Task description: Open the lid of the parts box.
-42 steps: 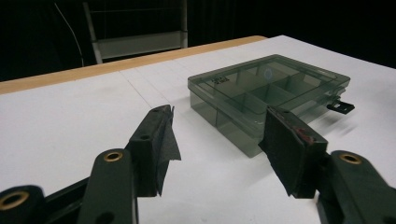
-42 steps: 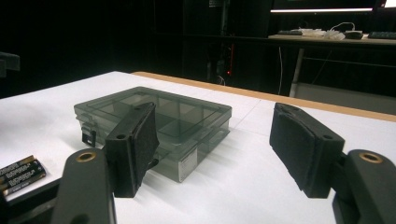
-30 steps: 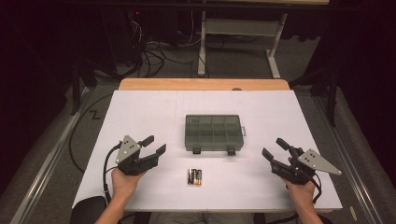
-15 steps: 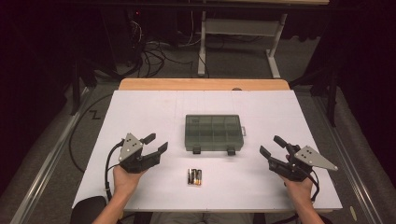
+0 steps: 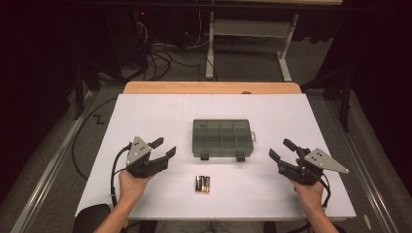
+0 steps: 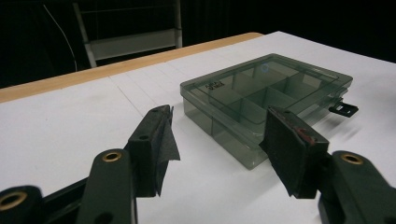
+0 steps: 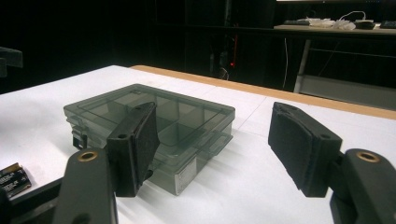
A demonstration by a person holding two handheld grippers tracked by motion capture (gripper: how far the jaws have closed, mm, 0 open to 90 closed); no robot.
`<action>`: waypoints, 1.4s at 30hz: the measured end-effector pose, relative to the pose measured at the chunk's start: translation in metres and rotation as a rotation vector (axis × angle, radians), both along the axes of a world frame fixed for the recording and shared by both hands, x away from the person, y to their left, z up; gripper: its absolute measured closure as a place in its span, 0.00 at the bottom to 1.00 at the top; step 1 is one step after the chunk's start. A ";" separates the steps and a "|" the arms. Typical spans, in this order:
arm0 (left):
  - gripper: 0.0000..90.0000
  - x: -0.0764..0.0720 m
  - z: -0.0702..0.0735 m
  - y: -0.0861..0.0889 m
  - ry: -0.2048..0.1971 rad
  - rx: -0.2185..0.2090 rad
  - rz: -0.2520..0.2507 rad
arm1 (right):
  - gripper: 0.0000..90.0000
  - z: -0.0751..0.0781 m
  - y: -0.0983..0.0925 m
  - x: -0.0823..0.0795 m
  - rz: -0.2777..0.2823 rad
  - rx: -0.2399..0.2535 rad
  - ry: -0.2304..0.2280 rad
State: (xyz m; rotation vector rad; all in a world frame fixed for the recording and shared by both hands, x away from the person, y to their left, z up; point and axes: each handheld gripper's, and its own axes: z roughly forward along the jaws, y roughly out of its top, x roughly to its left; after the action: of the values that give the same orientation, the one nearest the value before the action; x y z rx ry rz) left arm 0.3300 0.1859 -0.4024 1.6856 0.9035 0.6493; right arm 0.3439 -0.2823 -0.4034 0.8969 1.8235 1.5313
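A smoky transparent compartment box point(image 5: 222, 138) lies flat at the centre of the white surface point(image 5: 160, 111), lid closed, with its two latches facing the person. A small pack of batteries point(image 5: 202, 184) lies on the surface nearer the person, just in front of the box and apart from it.

The left gripper point(image 5: 162, 147) sits to the left of the box, held in the person's left hand point(image 5: 131, 184), which enters from the bottom edge with the forearm angled slightly inward. Its jaws are spread and point toward the box and hold nothing. In the left gripper view, the box point(image 6: 266, 100) lies beyond the jaws, not touching them.

The right gripper point(image 5: 282, 149) sits to the right of the box, held in the person's right hand point(image 5: 308, 191). Its jaws are spread, empty, and point toward the box. In the right gripper view, the box point(image 7: 154, 123) lies beyond the left jaw and the batteries point(image 7: 11, 179) appear at the lower left edge.

Compared with one second ago, both grippers have shifted slightly inward toward the box; the box and batteries have not moved.
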 end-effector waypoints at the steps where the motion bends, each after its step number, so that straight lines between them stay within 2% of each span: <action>1: 0.47 0.000 0.000 -0.001 0.000 0.000 -0.001 | 0.39 0.001 0.001 0.001 0.000 0.000 0.001; 9: 0.47 0.005 0.001 -0.006 0.001 0.008 -0.013 | 0.39 0.001 0.006 0.005 0.007 -0.012 0.001; 36: 0.47 0.021 0.002 -0.020 0.003 -0.014 -0.026 | 0.40 0.003 0.025 0.021 0.022 -0.045 0.006; 42: 0.47 0.025 0.002 -0.025 0.007 -0.008 -0.035 | 0.40 0.003 0.029 0.025 0.023 -0.054 0.011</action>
State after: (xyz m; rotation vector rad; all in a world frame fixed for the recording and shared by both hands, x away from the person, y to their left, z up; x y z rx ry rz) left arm 0.3553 0.1608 -0.4003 1.6940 0.8785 0.6161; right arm 0.3685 -0.2530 -0.4006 0.8632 1.8796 1.4865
